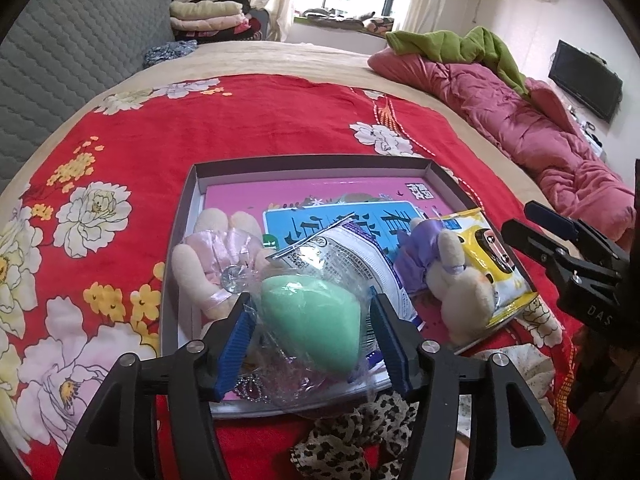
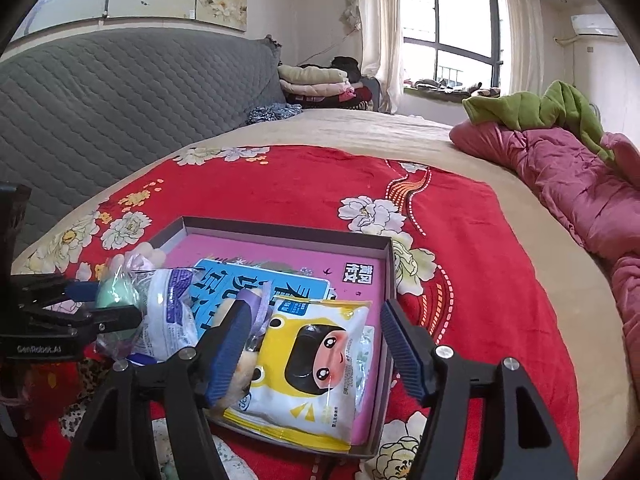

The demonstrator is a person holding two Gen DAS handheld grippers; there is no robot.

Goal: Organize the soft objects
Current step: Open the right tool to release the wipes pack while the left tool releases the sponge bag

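A grey shallow box (image 1: 312, 162) with a pink book (image 1: 320, 188) inside lies on the red floral blanket (image 1: 248, 120). My left gripper (image 1: 314, 314) is shut on a green sponge in a clear bag (image 1: 312, 316), held over the box's near edge. The box holds a pink plush toy (image 1: 208, 256), a white packet (image 1: 360, 256), a purple-dressed plush (image 1: 452, 276) and a yellow wipes packet (image 1: 492, 260). My right gripper (image 2: 308, 340) is open above the yellow wipes packet (image 2: 316, 364), not touching it. The box rim (image 2: 390, 280) shows in the right wrist view.
A leopard-print cloth (image 1: 360, 436) lies in front of the box. A pink quilt (image 1: 520, 120) with a green blanket (image 1: 472, 48) runs along the right side of the bed. A grey quilted headboard (image 2: 120, 100) stands on the left, folded clothes (image 2: 316, 80) behind.
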